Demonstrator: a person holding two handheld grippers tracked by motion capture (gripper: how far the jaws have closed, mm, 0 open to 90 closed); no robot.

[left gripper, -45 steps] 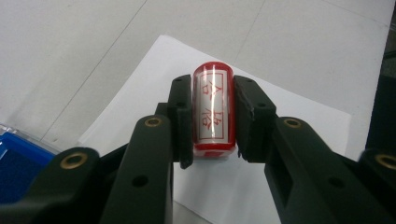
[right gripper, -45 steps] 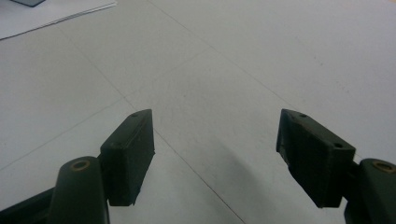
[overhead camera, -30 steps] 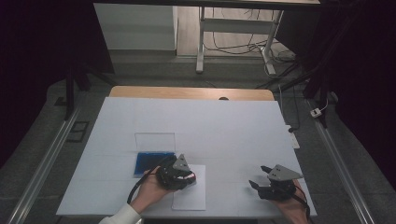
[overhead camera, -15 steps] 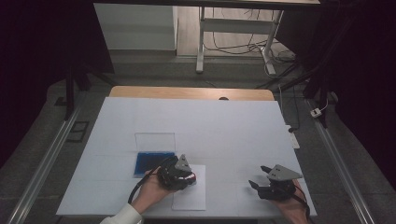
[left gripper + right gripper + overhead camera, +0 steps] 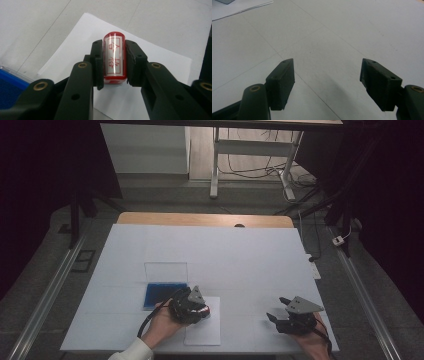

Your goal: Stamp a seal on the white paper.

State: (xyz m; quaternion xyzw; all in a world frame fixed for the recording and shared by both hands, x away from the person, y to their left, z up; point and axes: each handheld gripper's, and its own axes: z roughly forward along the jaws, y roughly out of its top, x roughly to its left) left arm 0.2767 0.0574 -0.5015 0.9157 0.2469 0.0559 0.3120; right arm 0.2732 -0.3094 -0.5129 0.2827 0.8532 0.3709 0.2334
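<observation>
Red stamp [image 5: 114,58] clamped between left gripper [image 5: 113,65] jaws.

White-covered table [image 5: 240,255], grey floor [image 5: 165,190], dim surroundings.

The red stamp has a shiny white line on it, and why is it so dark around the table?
In the left gripper view, that streak is lamp glare on the glossy red cylindrical stamp; the near black fingers look soft. In the high view, light falls on the white table; the room stays dim.
</observation>
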